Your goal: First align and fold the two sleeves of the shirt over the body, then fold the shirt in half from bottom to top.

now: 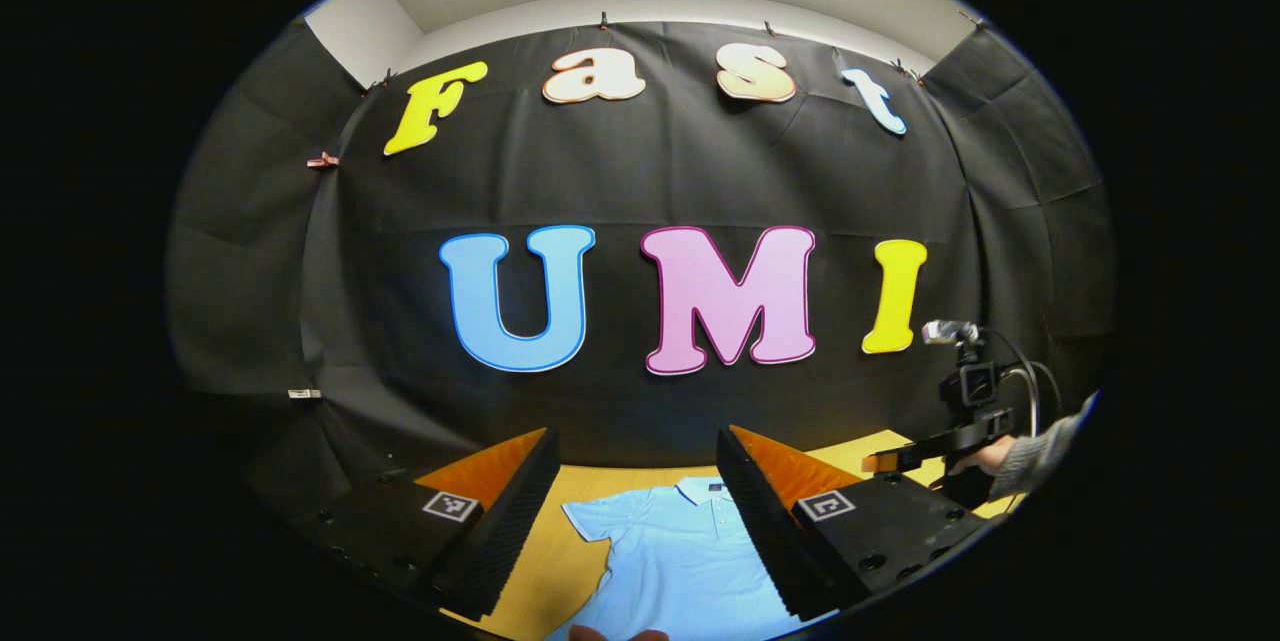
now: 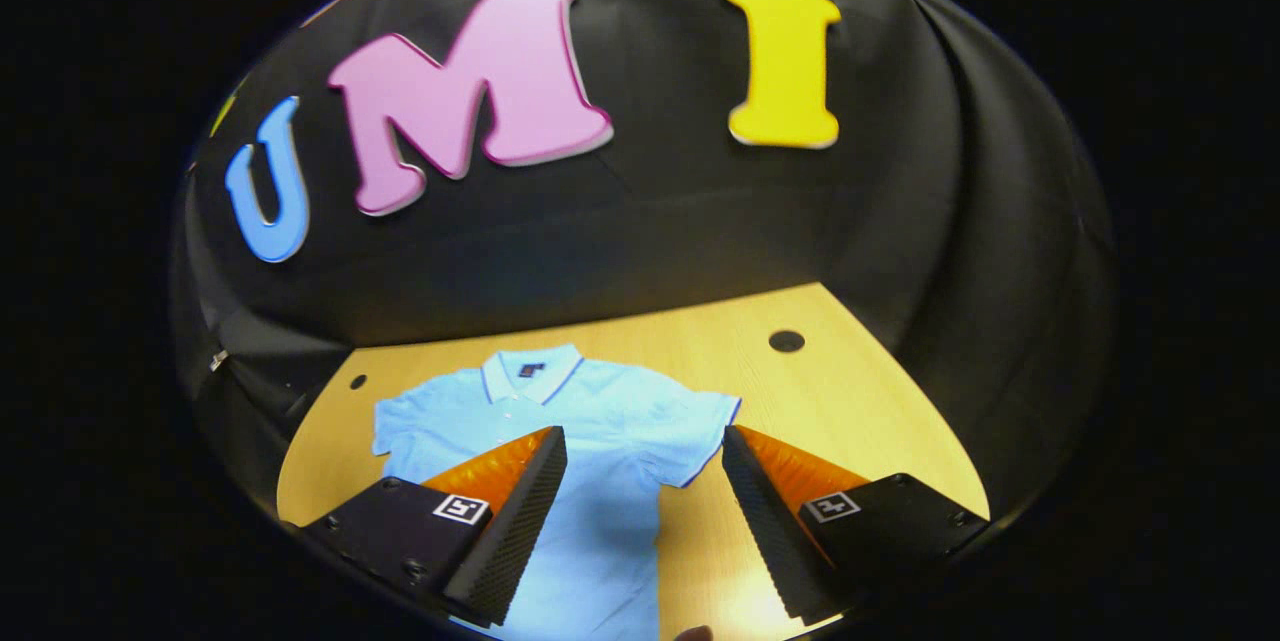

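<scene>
The light, limp shirt [image 2: 570, 441] lies flat on the worktop [image 2: 820, 391] just ahead of the wide-open right gripper [image 2: 645, 481]; best pinched at the sleeve hem [image 2: 712, 446] beside its right finger.

A pale wooden table [image 2: 850, 391] has two dark round holes, one large [image 2: 786, 341], one small [image 2: 357, 382]. Small clips [image 1: 322, 161], perhaps clothespins, hold the wall cloth.

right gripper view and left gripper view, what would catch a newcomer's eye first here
A light blue polo shirt lies flat on the yellow wooden table, collar toward the black cloth wall, sleeves still spread out. In the right gripper view the right tool hangs open above the shirt. In the left gripper view the left tool is open too, the shirt between its fingers.
</scene>
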Available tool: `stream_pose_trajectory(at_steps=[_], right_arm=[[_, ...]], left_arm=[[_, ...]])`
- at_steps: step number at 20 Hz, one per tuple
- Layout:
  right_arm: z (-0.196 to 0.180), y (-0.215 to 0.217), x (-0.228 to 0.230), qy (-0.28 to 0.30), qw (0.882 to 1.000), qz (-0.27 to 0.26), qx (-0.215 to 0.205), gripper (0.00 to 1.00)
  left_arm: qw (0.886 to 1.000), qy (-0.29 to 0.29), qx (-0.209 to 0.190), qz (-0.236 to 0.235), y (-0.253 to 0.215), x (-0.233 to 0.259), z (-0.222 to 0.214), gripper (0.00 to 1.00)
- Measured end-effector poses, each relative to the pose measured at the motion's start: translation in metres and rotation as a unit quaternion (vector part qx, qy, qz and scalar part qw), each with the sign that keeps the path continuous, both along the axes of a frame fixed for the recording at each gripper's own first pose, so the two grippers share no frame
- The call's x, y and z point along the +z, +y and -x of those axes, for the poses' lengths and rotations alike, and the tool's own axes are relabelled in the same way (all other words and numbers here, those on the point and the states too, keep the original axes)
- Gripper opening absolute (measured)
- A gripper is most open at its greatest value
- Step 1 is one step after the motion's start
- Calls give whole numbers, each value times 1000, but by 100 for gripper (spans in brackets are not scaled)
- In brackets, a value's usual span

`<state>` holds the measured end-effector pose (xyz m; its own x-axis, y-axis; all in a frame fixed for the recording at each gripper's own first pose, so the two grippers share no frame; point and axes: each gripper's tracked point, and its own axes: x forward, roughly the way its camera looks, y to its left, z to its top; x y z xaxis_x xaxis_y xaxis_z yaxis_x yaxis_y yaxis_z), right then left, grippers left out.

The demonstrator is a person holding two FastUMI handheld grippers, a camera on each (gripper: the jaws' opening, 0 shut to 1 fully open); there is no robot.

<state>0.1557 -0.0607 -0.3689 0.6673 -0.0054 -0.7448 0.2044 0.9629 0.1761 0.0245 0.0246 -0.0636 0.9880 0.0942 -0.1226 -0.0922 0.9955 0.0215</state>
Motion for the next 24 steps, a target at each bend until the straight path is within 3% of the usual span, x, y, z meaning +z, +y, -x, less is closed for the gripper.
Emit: stream_pose_trajectory(at_steps=[4,8,16,18,21,23,24], right_arm=[[-21,-25,-74,56,998,-10,-40,97],[-30,-34,-129,91,995,-7,-50,97],[-47,-47,-169,131,988,0,-80,95],[-48,-49,-173,142,987,17,-78,87],[-47,-57,-177,152,984,56,-71,58],[-48,-50,-178,157,984,49,-70,37],[-49,-50,-177,161,983,47,-72,32]], left_arm=[[1000,14,10,-6,-3,-8,-1,100],[999,35,14,-12,-6,-21,-1,100],[998,57,27,-22,1,-32,5,100],[997,60,30,-23,4,-34,6,100],[997,63,34,-22,9,-36,8,100],[997,66,38,-23,13,-38,10,100],[997,67,40,-23,16,-40,10,100]])
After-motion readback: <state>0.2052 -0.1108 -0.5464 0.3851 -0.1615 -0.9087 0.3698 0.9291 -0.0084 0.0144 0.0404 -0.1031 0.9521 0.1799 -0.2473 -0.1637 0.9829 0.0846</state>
